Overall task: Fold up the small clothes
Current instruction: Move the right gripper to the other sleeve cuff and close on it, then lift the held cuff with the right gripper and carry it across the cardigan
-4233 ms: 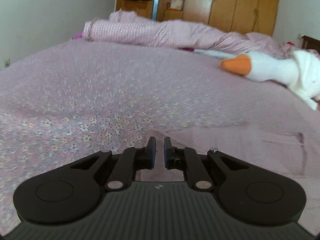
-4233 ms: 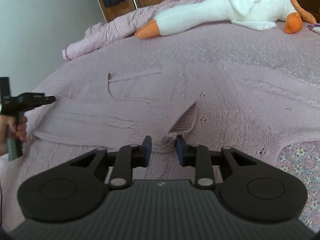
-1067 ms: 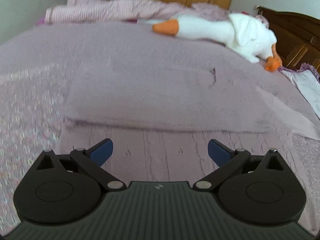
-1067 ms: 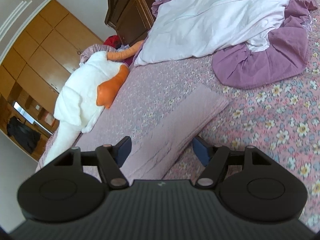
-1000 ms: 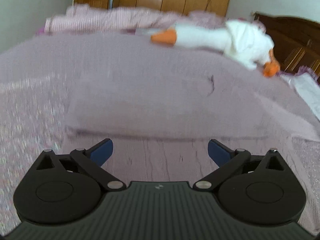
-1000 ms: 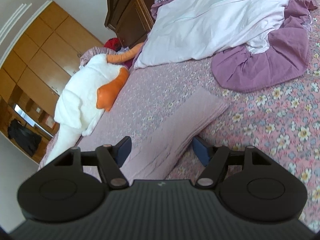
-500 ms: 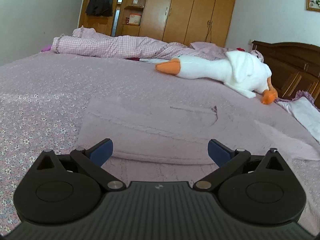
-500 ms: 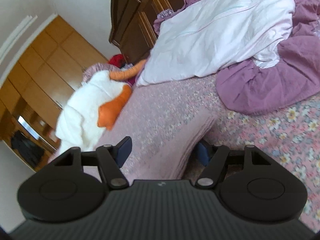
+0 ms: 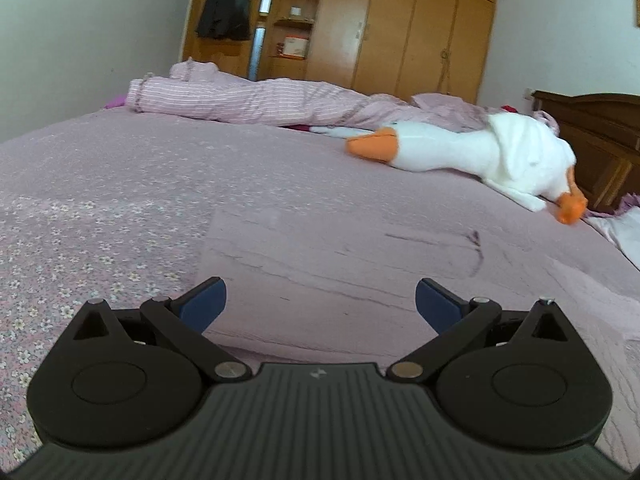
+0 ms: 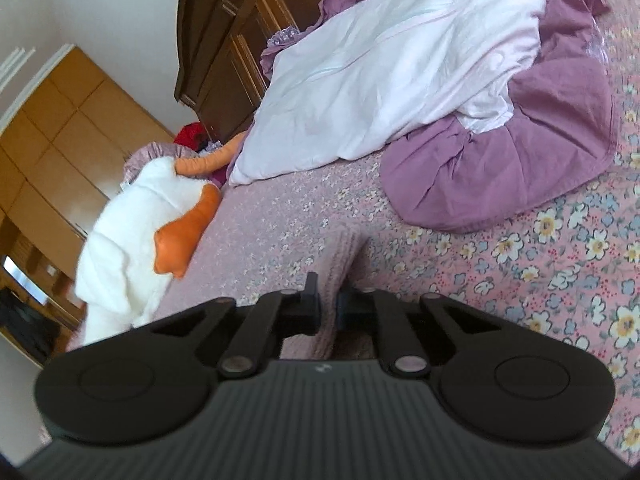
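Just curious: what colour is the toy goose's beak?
Orange; the beak shows best in the left wrist view.

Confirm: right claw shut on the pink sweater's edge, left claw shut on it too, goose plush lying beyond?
Not quite: the left claw is open over the pink sweater, as the left wrist view shows. The right claw is shut on its edge, goose plush beyond.

We see a bed (image 9: 132, 168) under a pink floral sheet, pale walls (image 9: 92, 40), a light wooden wardrobe (image 9: 416, 28) with open shelves, a dark coat (image 9: 222, 0) hanging there, and a dark wooden headboard (image 10: 224, 40).
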Demonstrator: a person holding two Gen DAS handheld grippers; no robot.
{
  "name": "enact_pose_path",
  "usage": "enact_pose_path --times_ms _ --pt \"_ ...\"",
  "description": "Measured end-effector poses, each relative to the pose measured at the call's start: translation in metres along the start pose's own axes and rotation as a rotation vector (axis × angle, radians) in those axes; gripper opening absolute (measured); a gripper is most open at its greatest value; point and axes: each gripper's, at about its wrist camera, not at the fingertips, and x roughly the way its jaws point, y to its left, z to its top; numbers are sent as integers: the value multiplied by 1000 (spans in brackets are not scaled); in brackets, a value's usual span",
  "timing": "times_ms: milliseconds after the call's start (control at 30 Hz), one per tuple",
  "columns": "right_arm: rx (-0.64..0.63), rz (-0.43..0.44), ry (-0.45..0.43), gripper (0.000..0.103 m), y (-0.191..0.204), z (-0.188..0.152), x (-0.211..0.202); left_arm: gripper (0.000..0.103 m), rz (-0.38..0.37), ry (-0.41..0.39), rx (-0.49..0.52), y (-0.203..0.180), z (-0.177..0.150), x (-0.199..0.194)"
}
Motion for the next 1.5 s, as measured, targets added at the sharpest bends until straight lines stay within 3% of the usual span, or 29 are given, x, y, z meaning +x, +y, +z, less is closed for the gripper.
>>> enact_pose_path --times_ms 167,300,533,633,900,1033,1233,1500 --pt "-94 -10 -23 10 15 -5 -9 103 33 9 34 -2 -4 4" --pt "-231 -4 -46 10 36 -11 -15 103 18 31 49 -6 -2 7" --pt "-520 101 -56 10 113 -41 -36 103 -41 9 55 -8 4 4" --pt "-592 143 -39 10 146 -63 -43 103 -29 12 48 -7 3 3" --pt "-799 174 10 10 219 -114 -67 103 -36 0 100 -12 12 -6" --pt "-832 200 4 10 257 -124 -82 103 -16 -40 162 -14 17 -14" --pt "-858 275 -12 10 314 -128 -105 103 -23 -43 97 -3 30 -17" --pt "-934 302 -37 10 375 -149 -128 103 -20 -54 129 -1 40 -25"
